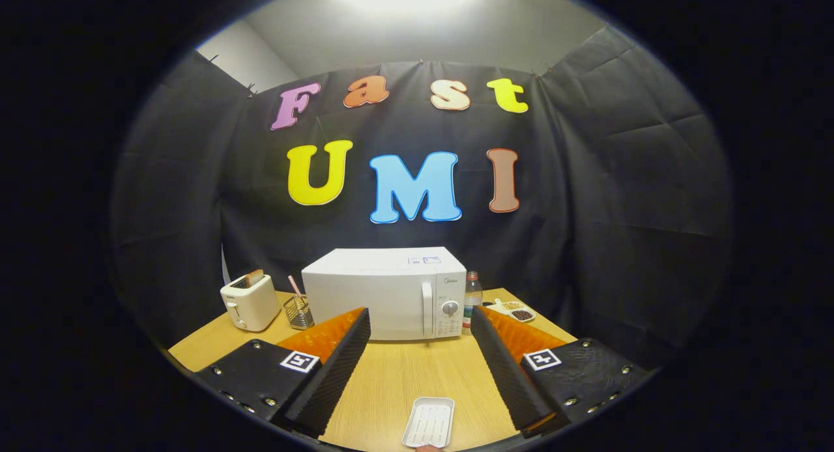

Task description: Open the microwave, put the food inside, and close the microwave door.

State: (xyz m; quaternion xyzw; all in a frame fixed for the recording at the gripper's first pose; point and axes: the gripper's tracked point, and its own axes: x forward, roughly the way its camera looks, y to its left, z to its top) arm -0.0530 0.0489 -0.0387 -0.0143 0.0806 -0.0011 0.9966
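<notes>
Nearest us, a small white tray (429,423) lies on the wooden table (397,374), low between our gripper (420,323) fingers, which stand wide apart and hold nothing. Beyond the fingertips sits the white microwave (384,296), door closed, its vertical handle (427,309) just left of the dial (449,307). We judge the door stiff and the handle smooth, so we should hook or pinch that bar squarely. A toaster (250,301), wire basket (299,312), bottle (472,299) and snack dish (515,310) flank it.
</notes>
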